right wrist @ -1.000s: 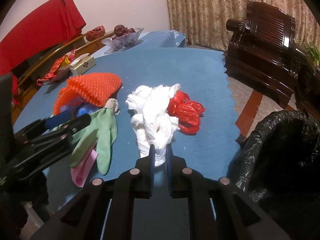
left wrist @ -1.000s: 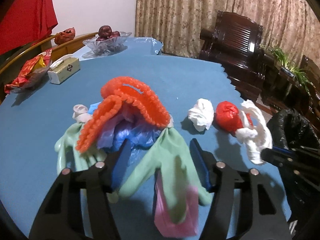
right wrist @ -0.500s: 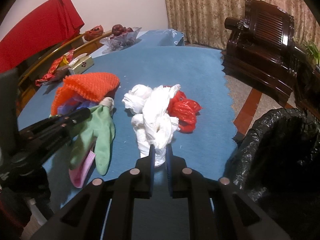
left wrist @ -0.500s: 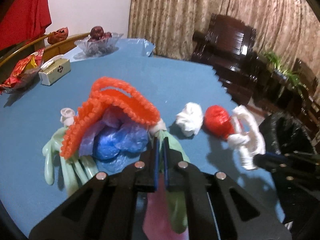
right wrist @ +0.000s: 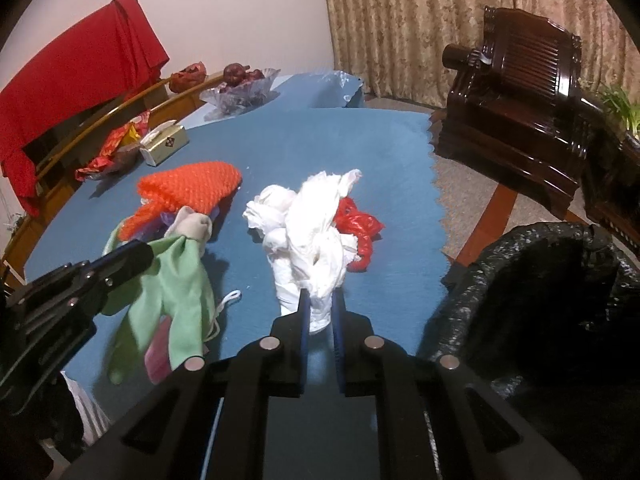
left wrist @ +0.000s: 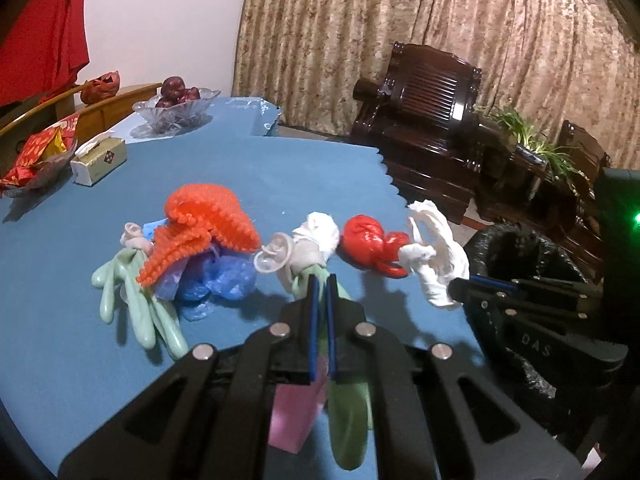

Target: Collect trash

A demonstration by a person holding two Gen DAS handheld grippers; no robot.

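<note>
Left gripper jaws clamp a green glove; right gripper jaws pinch white plastic near the desk's scalloped edge, beside the bin.

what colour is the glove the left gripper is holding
Pale green, with a beige cuff. The glove in the left gripper shows best in the right wrist view.

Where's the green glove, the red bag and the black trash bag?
green glove (right wrist: 176, 280), right wrist view, on its palm.
red bag (left wrist: 366, 236), left wrist view, on its rounded body.
black trash bag (right wrist: 532, 272), right wrist view, on its rim.
</note>
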